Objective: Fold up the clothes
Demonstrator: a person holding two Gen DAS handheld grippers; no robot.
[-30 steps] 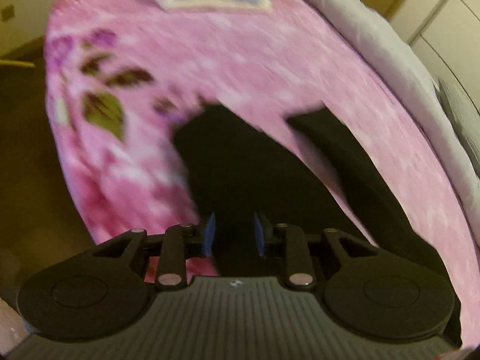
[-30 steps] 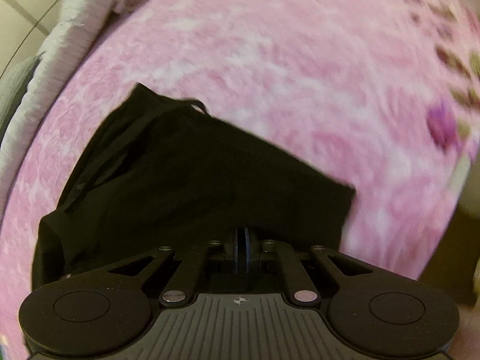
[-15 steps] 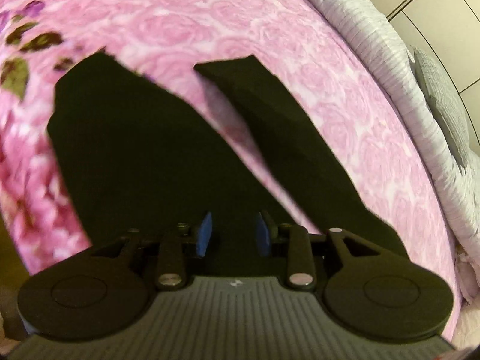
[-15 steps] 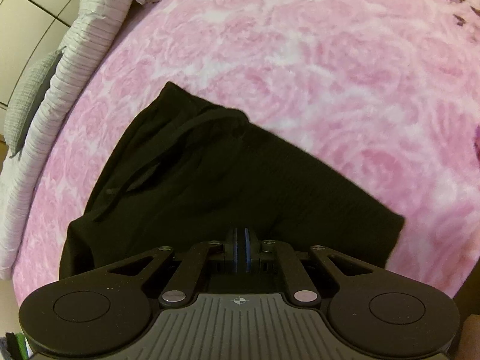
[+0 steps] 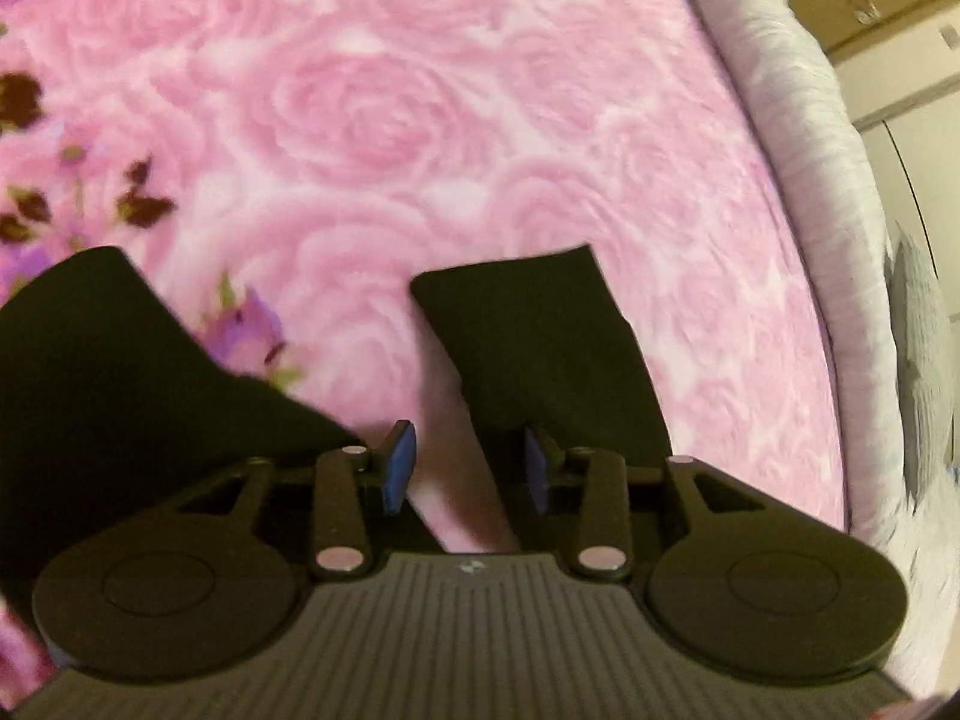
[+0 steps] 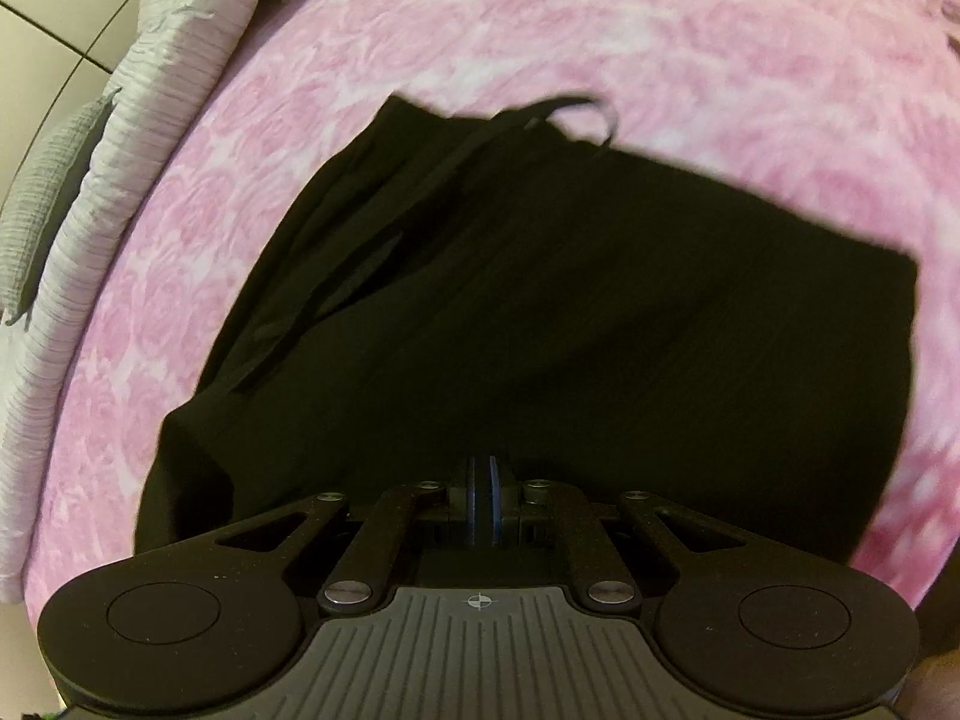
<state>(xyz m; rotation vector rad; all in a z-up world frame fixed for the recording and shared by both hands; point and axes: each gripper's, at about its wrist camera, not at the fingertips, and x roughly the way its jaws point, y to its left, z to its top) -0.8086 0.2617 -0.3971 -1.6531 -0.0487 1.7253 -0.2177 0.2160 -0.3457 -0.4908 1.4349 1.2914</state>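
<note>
On the bed's pink rose-patterned blanket (image 5: 384, 120) we see black trousers (image 6: 570, 312) spread out, waistband and drawstring loop (image 6: 585, 111) at the far end in the right wrist view. Our right gripper (image 6: 480, 507) has its jaws clenched on the near edge of the cloth. Our left gripper (image 5: 468, 468) hangs with jaws released, nothing between the blue pads (image 5: 401, 468), above the gap between the two trouser legs (image 5: 540, 348). A white quilt (image 5: 798, 138) lines the bed's edge.
</note>
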